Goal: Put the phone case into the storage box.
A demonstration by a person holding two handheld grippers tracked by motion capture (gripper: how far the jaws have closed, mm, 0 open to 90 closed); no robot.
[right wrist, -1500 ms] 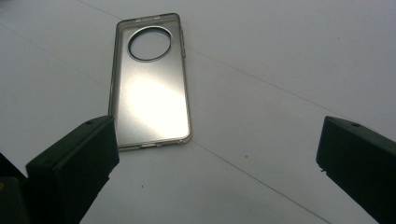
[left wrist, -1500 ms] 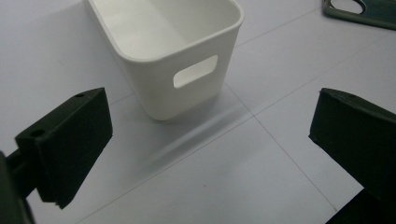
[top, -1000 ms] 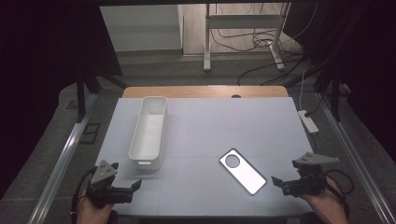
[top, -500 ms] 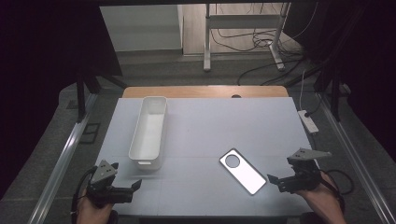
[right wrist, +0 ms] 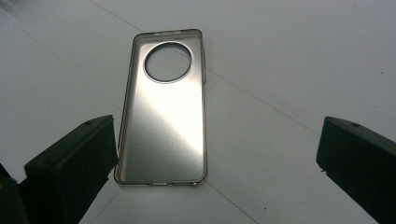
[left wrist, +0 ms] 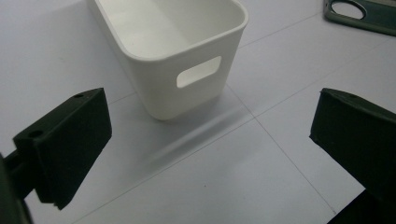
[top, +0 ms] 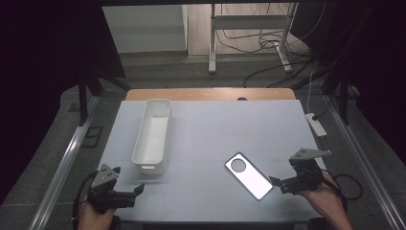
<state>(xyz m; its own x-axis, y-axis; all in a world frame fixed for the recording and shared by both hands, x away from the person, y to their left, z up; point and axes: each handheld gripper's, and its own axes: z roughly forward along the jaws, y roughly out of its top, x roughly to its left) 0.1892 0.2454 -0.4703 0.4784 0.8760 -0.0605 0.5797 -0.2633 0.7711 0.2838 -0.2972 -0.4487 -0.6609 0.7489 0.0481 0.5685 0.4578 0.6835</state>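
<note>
A clear phone case (top: 249,175) with a round camera hole lies flat on the pale table (top: 230,129), front right of centre. My right gripper (top: 278,184) stands open just right of its near end, not touching it. In the right gripper view the phone case (right wrist: 166,112) lies ahead, nearer the left jaw of the right gripper (right wrist: 215,163). A long white bin (top: 152,134) sits empty at the left. My left gripper (top: 135,191) is open near the front edge, short of the bin's near end. From the left gripper (left wrist: 210,149) the bin (left wrist: 173,46) with its handle slot is just ahead.
A wooden strip (top: 210,94) runs along the table's far edge. A white power strip (top: 315,123) lies off the right side. Metal rails (top: 67,158) flank the table. A corner of the phone case (left wrist: 369,14) lies at the top right of the left gripper view.
My right gripper has moved left toward the phone case's near end and now stands close to it. The left gripper, the bin and the case have not moved.
</note>
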